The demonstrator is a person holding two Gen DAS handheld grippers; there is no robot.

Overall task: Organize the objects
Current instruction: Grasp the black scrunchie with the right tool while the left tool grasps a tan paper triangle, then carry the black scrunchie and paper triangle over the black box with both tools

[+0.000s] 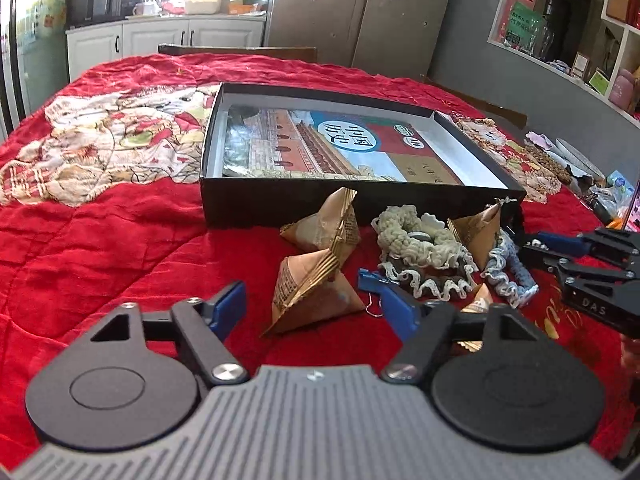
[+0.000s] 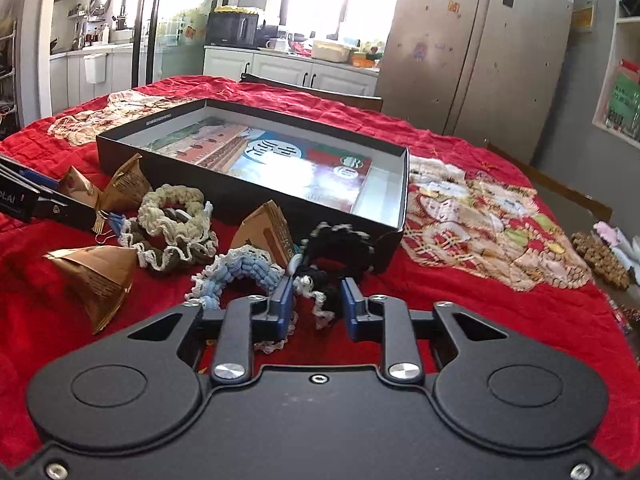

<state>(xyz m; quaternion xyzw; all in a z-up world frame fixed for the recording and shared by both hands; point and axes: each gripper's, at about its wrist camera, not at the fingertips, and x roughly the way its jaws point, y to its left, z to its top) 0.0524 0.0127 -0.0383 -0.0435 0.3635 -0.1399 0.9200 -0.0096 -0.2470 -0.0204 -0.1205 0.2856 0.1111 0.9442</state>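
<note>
Right gripper (image 2: 314, 304): jaws narrow, blue pads either side of the black crocheted scrunchie with white edging (image 2: 340, 254). The yarn sits between them; whether the pads actually press it I cannot tell. Left gripper (image 1: 304, 300): jaws wide, holding nothing, straddling the nearest brown folded-paper pyramid packet (image 1: 308, 296).

All loose items lie on the red quilted cloth on the worktop (image 1: 120, 240), just in front of the shallow black cardboard box (image 1: 240, 204), which holds a printed picture book (image 1: 340, 144).

Handling (judgement): scrunchies are soft, light and springy, so pinch through the bunched ring, not the lace edge. Packets look light, with crushable creases; take them across the flat faces.

Count: scrunchies 4, namely black, cream (image 2: 172, 204), olive with white trim (image 2: 172, 254) and blue-white (image 2: 240, 276). Packets 4. Box 1.
</note>
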